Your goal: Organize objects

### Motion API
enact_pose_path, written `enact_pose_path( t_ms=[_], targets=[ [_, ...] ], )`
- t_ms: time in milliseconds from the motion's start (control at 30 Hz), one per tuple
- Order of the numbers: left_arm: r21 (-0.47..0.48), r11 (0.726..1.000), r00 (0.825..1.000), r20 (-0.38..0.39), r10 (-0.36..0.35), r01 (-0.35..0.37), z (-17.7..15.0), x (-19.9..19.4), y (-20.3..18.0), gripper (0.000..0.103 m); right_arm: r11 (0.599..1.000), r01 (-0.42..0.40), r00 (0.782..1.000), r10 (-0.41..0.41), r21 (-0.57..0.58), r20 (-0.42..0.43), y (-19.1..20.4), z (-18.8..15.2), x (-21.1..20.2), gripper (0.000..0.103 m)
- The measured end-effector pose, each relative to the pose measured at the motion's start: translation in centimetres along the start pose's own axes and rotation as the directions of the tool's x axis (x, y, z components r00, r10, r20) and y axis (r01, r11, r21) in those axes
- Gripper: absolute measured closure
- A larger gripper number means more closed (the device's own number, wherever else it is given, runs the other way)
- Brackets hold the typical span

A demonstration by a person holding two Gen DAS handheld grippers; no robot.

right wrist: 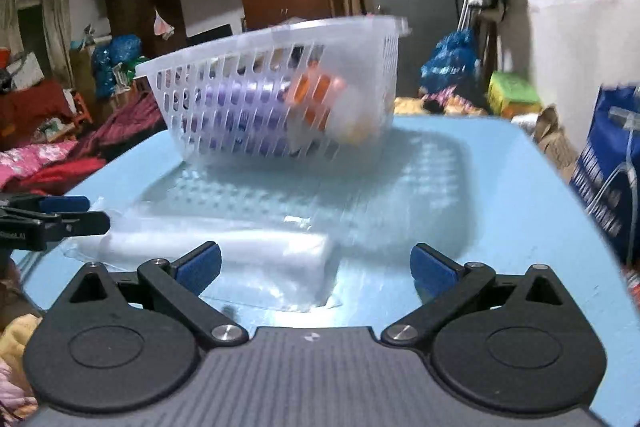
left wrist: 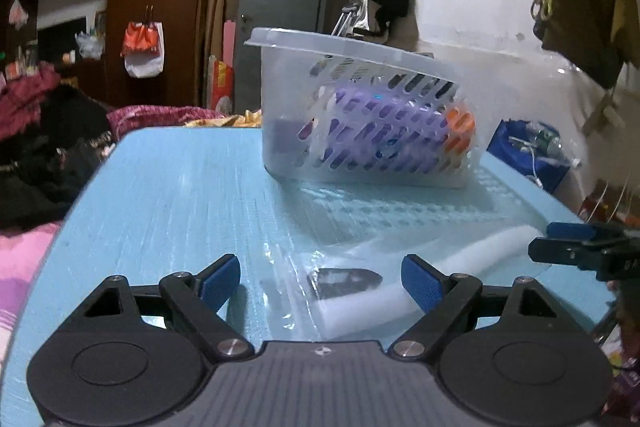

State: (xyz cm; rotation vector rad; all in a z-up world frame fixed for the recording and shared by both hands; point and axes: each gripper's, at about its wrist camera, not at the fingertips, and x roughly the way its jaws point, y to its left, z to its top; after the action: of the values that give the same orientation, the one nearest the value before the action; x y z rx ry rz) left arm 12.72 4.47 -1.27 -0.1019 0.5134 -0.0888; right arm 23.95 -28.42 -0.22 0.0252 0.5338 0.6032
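A clear plastic bag [left wrist: 360, 291] with a white roll and a dark piece inside lies flat on the light-blue table [left wrist: 168, 195]. My left gripper [left wrist: 322, 281] is open, its blue pads on either side of the bag's near end, apart from it. My right gripper [right wrist: 316, 267] is open too, just over the same bag [right wrist: 224, 247], which reaches between its pads from the left. Behind stands a white slotted basket [left wrist: 360, 115] holding a purple bottle [left wrist: 384, 127] with an orange cap. Each gripper shows at the edge of the other's view: the right gripper [left wrist: 576, 251], the left gripper [right wrist: 52, 217].
The table's edges [right wrist: 560, 195] fall away on both sides. A bed with pink and dark bedding [left wrist: 48, 147] lies to the left. A blue bag [right wrist: 612, 171] stands at the right. Clothes hang on the wall behind the basket [right wrist: 280, 95].
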Motion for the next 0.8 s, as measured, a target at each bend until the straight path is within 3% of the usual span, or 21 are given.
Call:
enact_pose_path(
  t_ms=[233,400,467,533,600,667,767,800],
  targets=[
    [0.042,0.999,1.0,0.019,-0.007,0.006,-1.6,-0.4,-1.0,0.013,0.995,-0.018,1.0,0.019,-0.1,0.016,1.3,-1.3,-0.2,0.012],
    [0.152,0.988,0.998,0.059,0.015,-0.024,-3.4,-0.9,-3.2,0.013,0.983,-0.017,0.999,0.023,-0.183,0.03,2.7,-2.7,-0.8,0.032],
    [0.169,0.985,0.997,0.07,0.014,-0.025,-3.6,-1.0,-3.7,0.019,0.981,-0.019,0.999,0.026,-0.191,0.036,3.1,-2.8,-0.9,0.037],
    [0.154,0.988,0.997,0.072,-0.012,0.001,-3.4,-1.1,-3.6,0.035,0.981,-0.011,0.999,0.021,-0.194,0.046,3.0,-2.9,-1.1,0.045],
    [0.157,0.988,0.997,0.074,-0.02,0.008,-3.3,-1.2,-3.6,0.042,0.982,-0.003,0.998,0.014,-0.189,0.056,2.7,-2.9,-1.3,0.062],
    [0.167,0.986,0.997,0.081,-0.02,0.006,-3.4,-1.1,-3.8,0.045,0.984,-0.003,0.998,0.013,-0.176,0.058,2.2,-2.8,-1.4,0.071],
    [0.154,0.987,0.995,0.088,-0.05,0.036,-3.5,-1.2,-3.5,0.056,0.984,-0.013,0.998,0.024,-0.178,0.058,1.9,-2.8,-1.5,0.075],
    [0.145,0.988,0.994,0.087,-0.071,0.058,-3.5,-1.3,-3.3,0.064,0.983,-0.013,0.998,0.024,-0.184,0.059,1.9,-2.9,-1.5,0.077]
  ],
)
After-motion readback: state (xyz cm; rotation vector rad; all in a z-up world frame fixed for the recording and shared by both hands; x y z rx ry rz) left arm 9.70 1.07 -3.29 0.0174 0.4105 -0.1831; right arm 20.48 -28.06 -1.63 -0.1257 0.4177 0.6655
